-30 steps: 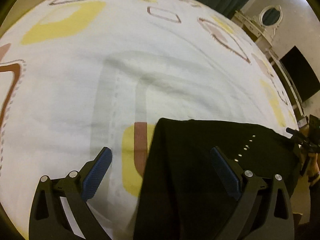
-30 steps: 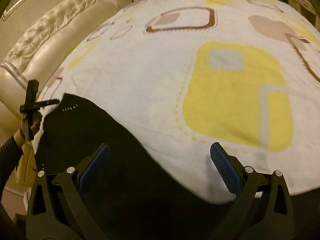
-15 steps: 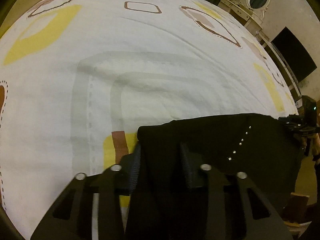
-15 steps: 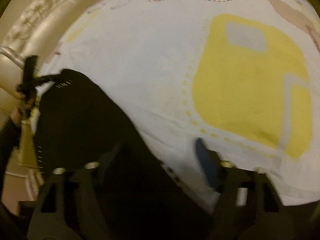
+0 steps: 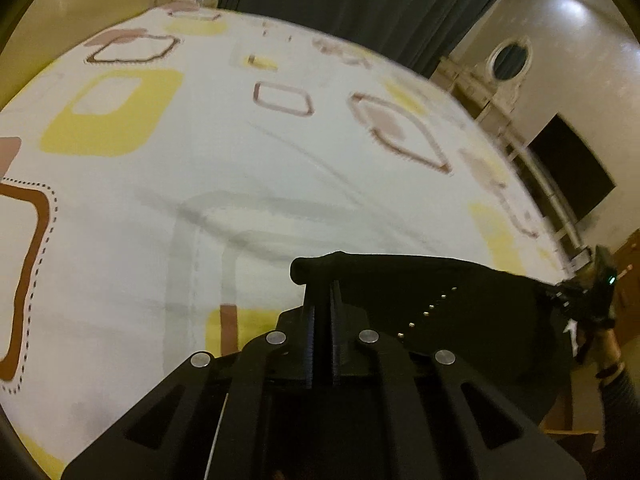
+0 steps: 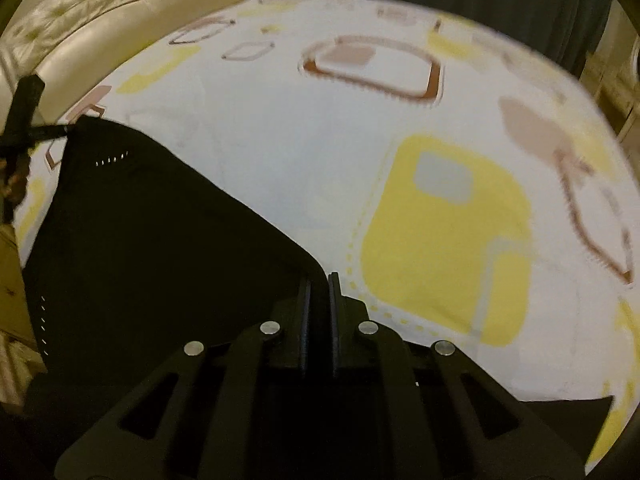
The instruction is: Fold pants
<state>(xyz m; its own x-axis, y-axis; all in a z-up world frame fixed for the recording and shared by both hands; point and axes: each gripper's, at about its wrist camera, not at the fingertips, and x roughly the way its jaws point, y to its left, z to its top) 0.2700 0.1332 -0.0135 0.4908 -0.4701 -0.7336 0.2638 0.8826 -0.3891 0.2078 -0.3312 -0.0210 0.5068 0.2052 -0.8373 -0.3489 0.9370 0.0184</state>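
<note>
The black pants [image 5: 460,312] hang stretched above a bed with a white patterned sheet [image 5: 240,168]. My left gripper [image 5: 322,280] is shut on one corner of the cloth, which bunches just past its fingertips. A row of small silver studs [image 5: 432,306] runs across the fabric. In the right wrist view the pants [image 6: 152,240] spread to the left, and my right gripper [image 6: 320,280] is shut on the opposite corner. Each gripper shows in the other's view, the right gripper [image 5: 576,292] at the right edge and the left gripper [image 6: 44,132] at the left edge.
A cream tufted headboard [image 6: 100,12] borders the bed on the left. Dark curtains [image 5: 360,4] hang behind the bed. A dresser with an oval mirror [image 5: 510,58] and a dark screen [image 5: 572,168] stand along the right wall. A person's sleeve [image 5: 620,396] shows low on the right.
Both grippers went from wide open to shut on the pants' edge. Both then rose, lifting the cloth off the sheet, and the views tilted up toward the far side of the bed.
</note>
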